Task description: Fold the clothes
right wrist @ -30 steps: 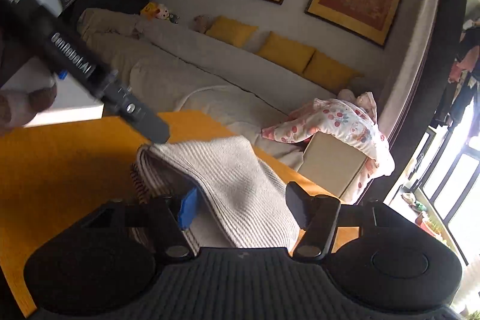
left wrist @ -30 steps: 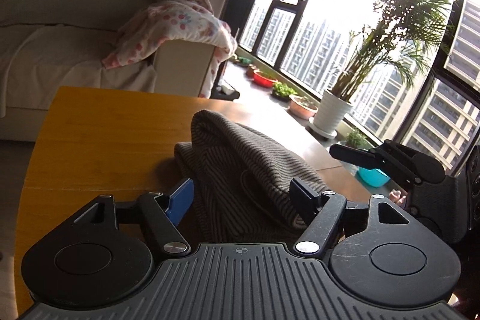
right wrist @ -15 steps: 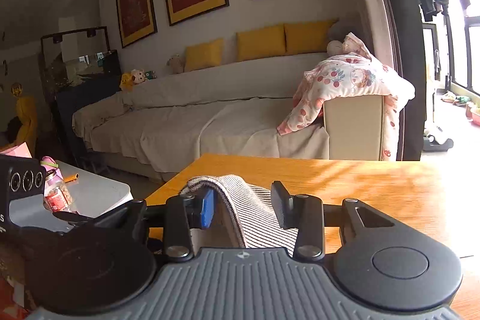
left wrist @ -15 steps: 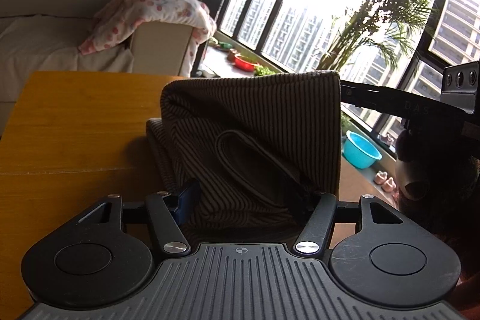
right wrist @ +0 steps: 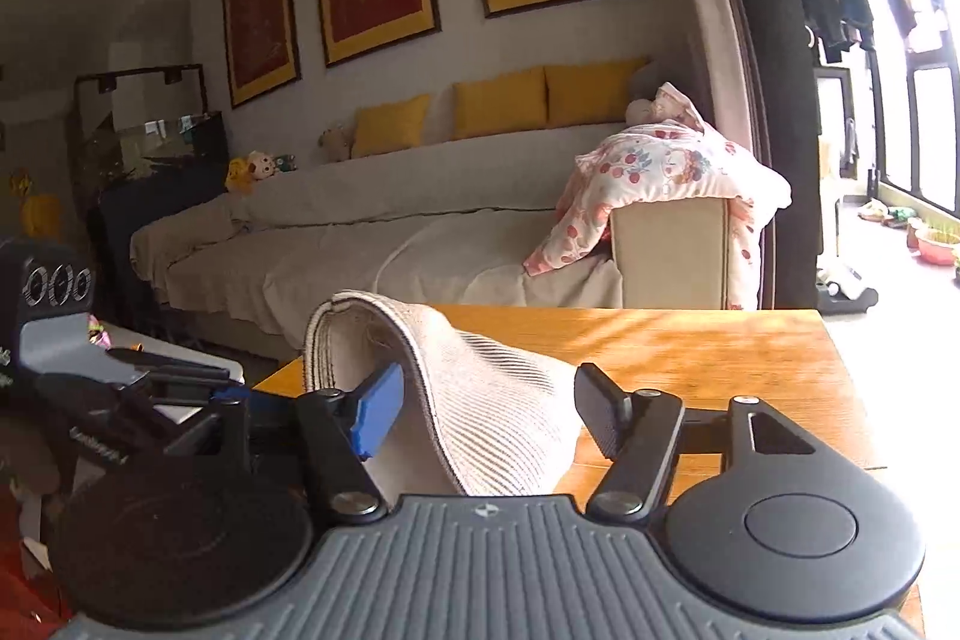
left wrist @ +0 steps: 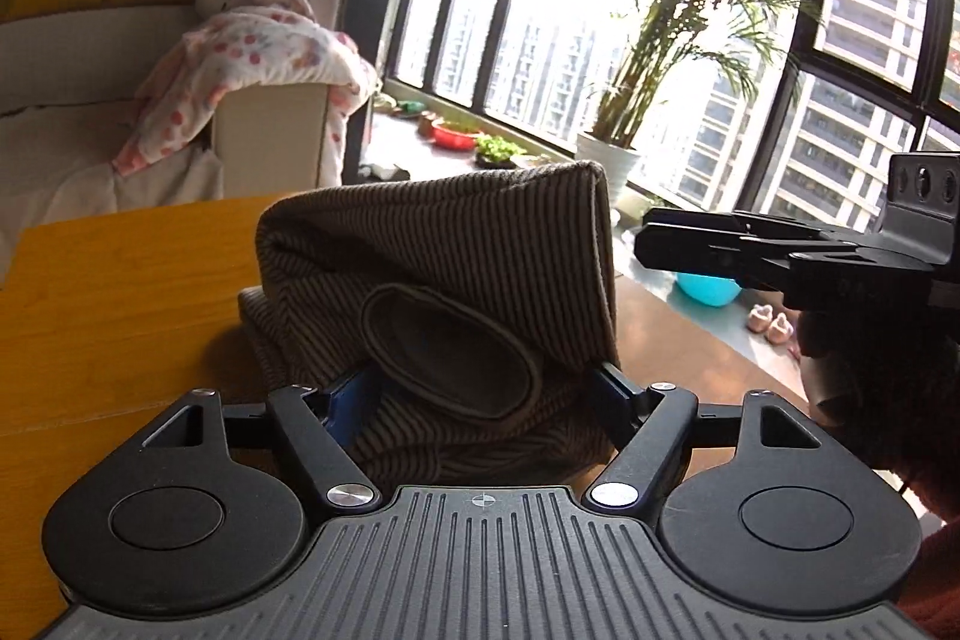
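Observation:
A grey striped knit garment (left wrist: 456,280) lies bunched on the wooden table (left wrist: 120,292). It fills the gap between my left gripper's (left wrist: 480,388) fingers, which stand wide apart around the heap. In the right wrist view the garment (right wrist: 480,400) drapes over the space between my right gripper's (right wrist: 486,400) fingers, with a fold standing up by the blue pad (right wrist: 378,412). The fingers stand apart, not pinched on it. The right gripper's black body (left wrist: 780,250) shows at the right of the left wrist view, beside the raised fold. The left gripper (right wrist: 138,400) shows at the left of the right wrist view.
A beige sofa (right wrist: 390,244) with yellow cushions and a floral blanket (right wrist: 660,172) stands behind the table. Large windows, a potted palm (left wrist: 606,160) and bowls line the sill side. The table's far edge (right wrist: 660,310) is close behind the garment.
The garment's fold stays raised between the grippers. The right gripper has drawn back from the fold's top edge and its fingers have opened wider. Both cameras have tilted up slightly.

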Demonstrator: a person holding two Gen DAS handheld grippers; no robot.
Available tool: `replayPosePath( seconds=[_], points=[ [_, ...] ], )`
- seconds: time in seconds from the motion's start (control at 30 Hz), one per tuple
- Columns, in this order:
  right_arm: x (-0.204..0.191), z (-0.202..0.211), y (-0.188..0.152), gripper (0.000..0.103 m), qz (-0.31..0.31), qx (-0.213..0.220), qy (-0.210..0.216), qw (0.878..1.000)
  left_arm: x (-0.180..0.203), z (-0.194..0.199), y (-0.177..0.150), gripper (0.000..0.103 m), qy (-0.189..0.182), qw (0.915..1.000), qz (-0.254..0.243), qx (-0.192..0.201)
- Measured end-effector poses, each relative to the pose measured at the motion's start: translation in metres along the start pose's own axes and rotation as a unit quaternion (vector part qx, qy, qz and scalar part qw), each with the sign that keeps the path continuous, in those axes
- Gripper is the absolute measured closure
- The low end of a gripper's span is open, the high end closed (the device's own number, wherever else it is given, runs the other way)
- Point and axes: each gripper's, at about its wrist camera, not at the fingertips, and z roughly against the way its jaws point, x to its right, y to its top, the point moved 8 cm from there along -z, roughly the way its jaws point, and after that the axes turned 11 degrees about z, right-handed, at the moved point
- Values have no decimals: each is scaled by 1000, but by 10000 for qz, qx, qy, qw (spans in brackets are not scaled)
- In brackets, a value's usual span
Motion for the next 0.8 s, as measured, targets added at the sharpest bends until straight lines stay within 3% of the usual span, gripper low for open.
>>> replayPosePath(
  seconds=[0.07, 0.1, 0.17, 0.27, 0.37, 0.4, 0.43, 0.47, 0.53, 0.6, 0.7, 0.8],
  points=[
    [-21, 2, -5, 27, 423, 16, 148, 9990, -8, -2, 3, 47, 150, 9998, 87, 12],
    [-32, 1, -7, 25, 639, 5, 225, 9977, -12, -3, 7, 61, 180, 9997, 169, 48],
    [-53, -9, -14, 24, 1162, -91, 171, 9930, -21, -2, 18, 78, 309, 9988, 325, 182],
    [-81, -25, -22, 24, 1863, -171, 30, 9823, -40, 3, 37, 85, 691, 9952, 510, 470],
    [-99, -39, -20, 28, 2438, -32, -221, 9696, -61, 14, 49, 85, 761, 9911, 919, 585],
    [-101, -43, -17, 38, 2473, 8, -278, 9685, -64, 19, 51, 82, 716, 9902, 1015, 633],
    [-103, -46, -14, 73, 2509, 49, -336, 9674, -67, 25, 53, 81, 670, 9894, 1094, 684],
    [-88, -43, -5, 82, 1920, 154, -291, 9808, -66, 33, 53, 77, 621, 9893, 1091, 748],
    [-59, -36, 14, 85, 723, 363, -199, 9965, -61, 45, 52, 54, 410, 9902, 1071, 803],
    [-20, -29, 20, 86, -336, 466, -144, 9982, -50, 50, 48, 29, 67, 9925, 986, 718],
    [22, -21, 15, 86, -1569, 603, 119, 9857, -24, 43, 36, 15, -327, 9961, 686, 450],
    [39, -17, 9, 86, -1907, 655, 121, 9794, 2, 26, 23, 9, -673, 9967, 418, 179]
  ],
)
